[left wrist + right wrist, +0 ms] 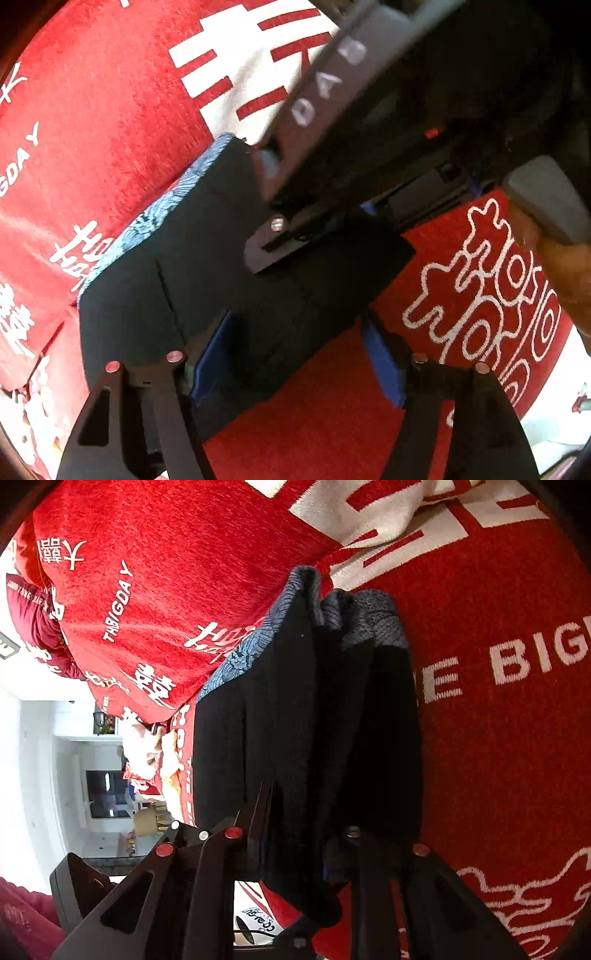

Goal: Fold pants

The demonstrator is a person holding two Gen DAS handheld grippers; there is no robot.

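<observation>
Big red blanket [498,757] with white lettering and cloud doodles covers basically everything. Off to the side there's a bright white room [48,775] with a dark window [105,794].

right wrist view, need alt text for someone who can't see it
The right gripper is clamped on a bunch of black pants with a blue patterned waistband, which stretch away from the camera. They lie over a red blanket printed with white lettering; a bright room shows at the left edge.
</observation>
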